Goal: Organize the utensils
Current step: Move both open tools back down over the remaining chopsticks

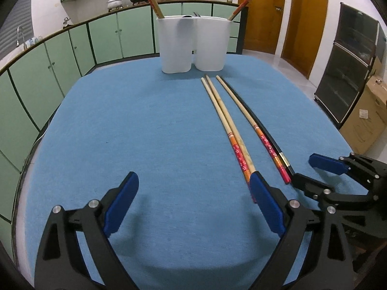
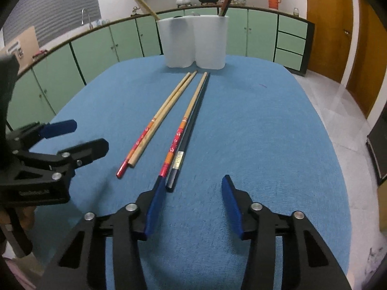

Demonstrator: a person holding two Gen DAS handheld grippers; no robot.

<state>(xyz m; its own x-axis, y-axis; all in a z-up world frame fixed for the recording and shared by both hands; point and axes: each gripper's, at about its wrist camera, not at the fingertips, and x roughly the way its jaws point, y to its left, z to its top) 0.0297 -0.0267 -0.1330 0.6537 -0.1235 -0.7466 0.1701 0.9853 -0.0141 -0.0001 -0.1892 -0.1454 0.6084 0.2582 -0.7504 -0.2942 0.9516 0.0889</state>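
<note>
Four long chopsticks (image 2: 169,118), three pale wood with red ends and one black, lie mid-frame on the blue tablecloth (image 2: 266,133) before a white two-compartment plastic holder (image 2: 194,42) at upper centre. Left gripper (image 1: 193,188) and right gripper (image 2: 194,188) hover spread wide, empty. Touching pairs risk a double pickup

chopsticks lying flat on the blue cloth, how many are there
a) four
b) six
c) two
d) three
a: the right wrist view shows a touching pair, a red-handled chopstick and a plain wooden chopstick, then another red-handled chopstick beside a black chopstick.
</note>
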